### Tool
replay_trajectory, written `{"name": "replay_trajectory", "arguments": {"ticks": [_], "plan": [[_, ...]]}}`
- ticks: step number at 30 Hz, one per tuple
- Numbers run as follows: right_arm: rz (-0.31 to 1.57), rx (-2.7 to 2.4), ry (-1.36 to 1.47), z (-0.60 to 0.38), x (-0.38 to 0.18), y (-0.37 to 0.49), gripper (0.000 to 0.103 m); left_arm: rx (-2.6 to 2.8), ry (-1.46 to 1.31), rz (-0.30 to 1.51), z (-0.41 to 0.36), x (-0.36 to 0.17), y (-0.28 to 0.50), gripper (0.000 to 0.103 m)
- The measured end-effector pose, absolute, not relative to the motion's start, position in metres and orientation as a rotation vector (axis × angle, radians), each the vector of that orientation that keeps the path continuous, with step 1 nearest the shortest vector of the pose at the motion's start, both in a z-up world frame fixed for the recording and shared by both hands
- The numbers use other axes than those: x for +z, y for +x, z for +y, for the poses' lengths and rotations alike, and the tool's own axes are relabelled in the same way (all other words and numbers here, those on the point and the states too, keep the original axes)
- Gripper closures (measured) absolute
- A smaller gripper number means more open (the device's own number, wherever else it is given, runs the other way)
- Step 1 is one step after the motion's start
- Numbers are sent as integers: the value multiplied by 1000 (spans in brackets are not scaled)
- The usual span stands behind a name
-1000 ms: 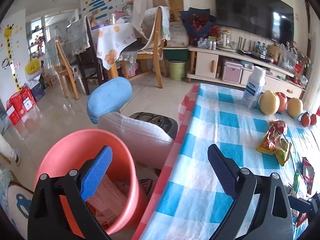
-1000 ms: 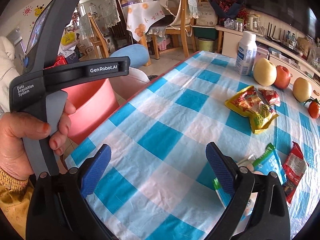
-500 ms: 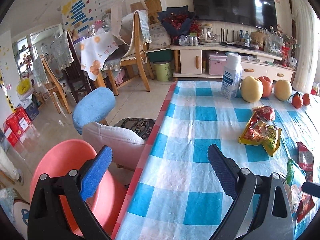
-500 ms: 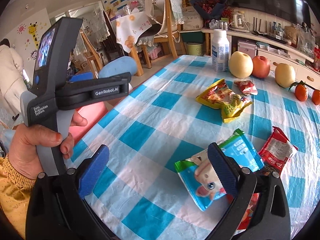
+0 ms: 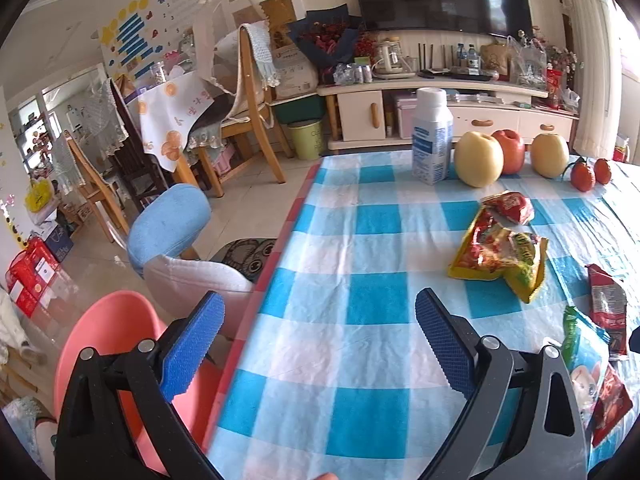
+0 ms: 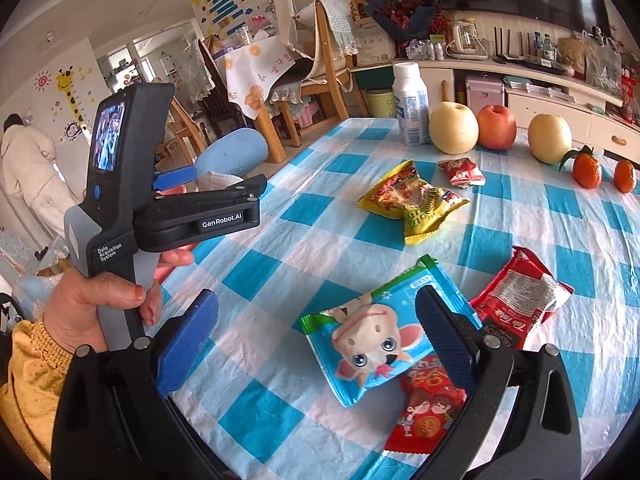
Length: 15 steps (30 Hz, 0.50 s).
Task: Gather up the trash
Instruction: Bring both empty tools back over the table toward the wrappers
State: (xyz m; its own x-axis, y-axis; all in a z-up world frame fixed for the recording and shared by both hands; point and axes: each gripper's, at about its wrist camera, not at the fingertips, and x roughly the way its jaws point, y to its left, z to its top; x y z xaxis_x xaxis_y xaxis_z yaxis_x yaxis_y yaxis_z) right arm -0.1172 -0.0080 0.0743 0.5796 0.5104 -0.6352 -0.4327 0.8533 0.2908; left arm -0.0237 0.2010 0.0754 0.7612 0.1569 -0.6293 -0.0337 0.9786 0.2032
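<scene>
Above the checked tablecloth, both grippers gape over scattered snack wrappers

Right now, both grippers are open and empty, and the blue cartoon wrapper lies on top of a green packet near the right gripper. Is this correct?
Not quite. The packet under the blue cartoon wrapper is red, not green; the right wrist view shows this. The rest holds: the left gripper and the right gripper are both open and empty.
</scene>
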Motion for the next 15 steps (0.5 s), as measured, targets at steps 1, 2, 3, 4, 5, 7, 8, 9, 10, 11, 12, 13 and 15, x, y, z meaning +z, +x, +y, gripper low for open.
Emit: {"name": "replay_trajectory", "arguments": {"ticks": [1,2,3,4,5,7,8,9,10,11,12,13,15], "plan": [[777,550,114,-11,75,-117,4,97,182,696,198,75,-23,8],[782,550,123,-15,76,-116,4,86,180,694,195,75,-23,8],[786,552,132,-19,76,-115,4,78,178,694,193,75,-23,8],[788,553,142,-23,76,-115,4,66,175,695,189,74,-22,8],[788,553,151,-27,77,-114,4,59,175,695,186,74,-22,8],[788,540,169,-39,79,-112,4,32,167,697,179,73,-20,8],[789,534,176,-43,79,-110,4,14,160,698,177,73,-20,8],[790,525,185,-50,79,-108,4,-5,149,698,174,72,-19,8],[792,512,192,-58,80,-106,4,-28,133,699,171,72,-18,8],[793,496,194,-63,81,-104,4,-48,114,704,167,73,-16,8],[791,469,193,-72,82,-101,4,-69,92,713,164,73,-14,8],[789,446,190,-79,83,-98,4,-96,55,721,160,75,-10,8],[792,395,191,-94,84,-91,4,-121,17,733,151,77,-3,8]]}}
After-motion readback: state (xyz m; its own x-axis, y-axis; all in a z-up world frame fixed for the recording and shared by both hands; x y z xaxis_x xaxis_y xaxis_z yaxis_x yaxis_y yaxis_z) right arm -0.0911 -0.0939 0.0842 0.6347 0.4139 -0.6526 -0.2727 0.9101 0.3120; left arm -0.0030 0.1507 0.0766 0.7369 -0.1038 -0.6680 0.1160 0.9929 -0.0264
